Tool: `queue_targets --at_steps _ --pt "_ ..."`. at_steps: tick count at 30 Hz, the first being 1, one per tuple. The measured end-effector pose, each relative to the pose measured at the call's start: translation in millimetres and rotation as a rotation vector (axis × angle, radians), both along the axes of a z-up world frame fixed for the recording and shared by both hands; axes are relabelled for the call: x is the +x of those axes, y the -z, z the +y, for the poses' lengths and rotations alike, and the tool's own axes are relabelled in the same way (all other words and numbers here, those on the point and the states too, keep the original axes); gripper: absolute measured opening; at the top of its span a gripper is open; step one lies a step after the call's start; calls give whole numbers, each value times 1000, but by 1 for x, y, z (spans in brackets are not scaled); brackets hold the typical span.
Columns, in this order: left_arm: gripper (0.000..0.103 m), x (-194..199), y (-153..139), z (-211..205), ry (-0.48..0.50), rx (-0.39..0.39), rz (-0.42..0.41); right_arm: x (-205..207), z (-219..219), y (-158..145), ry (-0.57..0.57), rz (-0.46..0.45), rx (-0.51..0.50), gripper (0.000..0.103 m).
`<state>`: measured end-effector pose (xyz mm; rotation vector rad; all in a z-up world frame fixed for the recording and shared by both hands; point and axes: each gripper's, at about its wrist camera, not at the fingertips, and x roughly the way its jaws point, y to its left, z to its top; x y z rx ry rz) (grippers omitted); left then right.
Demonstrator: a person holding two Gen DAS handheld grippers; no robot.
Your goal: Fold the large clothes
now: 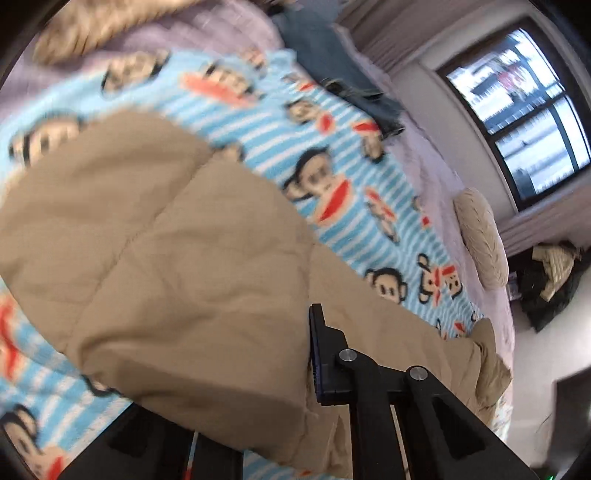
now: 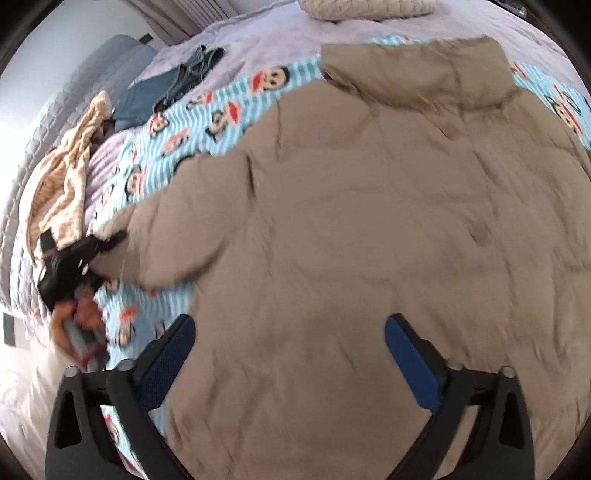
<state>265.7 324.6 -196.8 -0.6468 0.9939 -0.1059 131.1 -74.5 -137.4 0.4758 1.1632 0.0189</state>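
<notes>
A large tan puffer jacket (image 2: pixel 369 206) lies spread on a blue striped monkey-print blanket (image 2: pixel 207 110), collar at the far side. My right gripper (image 2: pixel 290 332) is open above the jacket's near hem, empty. My left gripper (image 2: pixel 96 243) shows in the right wrist view at the end of the jacket's left sleeve, shut on the cuff. In the left wrist view the sleeve (image 1: pixel 184 240) fills the frame and drapes over the left finger; the right finger (image 1: pixel 321 358) presses against the fabric.
The blanket lies on a lilac bed cover (image 2: pixel 258 37). Folded jeans (image 2: pixel 166 88) and a beige striped garment (image 2: pixel 70 166) lie at the far left. A cream pillow (image 2: pixel 365 7) sits at the head. A window (image 1: pixel 517 107) and dark clutter (image 1: pixel 550 280) lie beyond the bed.
</notes>
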Motion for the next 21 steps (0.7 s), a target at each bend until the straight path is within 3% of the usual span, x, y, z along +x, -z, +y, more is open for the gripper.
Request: queue_targets --at_steps 1,3,8,12,14,17,21 --pt "14 -1 -13 -4 24 24 -30 7 2 3 -2 6 15 43" --pt "14 -7 -34 -11 63 54 -78 27 7 12 0 8 94 18" --pt "14 -26 -85 -39 181 98 -193 62 31 33 -24 -51 211 18" --pt "14 -29 -115 -80 289 112 -269 83 53 78 -51 40 345 17" --pt "14 -33 -123 -105 357 114 -285 86 54 92 -33 56 355 14" --pt "14 -40 -131 -149 449 130 -313 86 51 94 -29 65 399 13" --pt "14 -52 -140 -214 551 145 -336 67 33 74 -46 45 425 14"
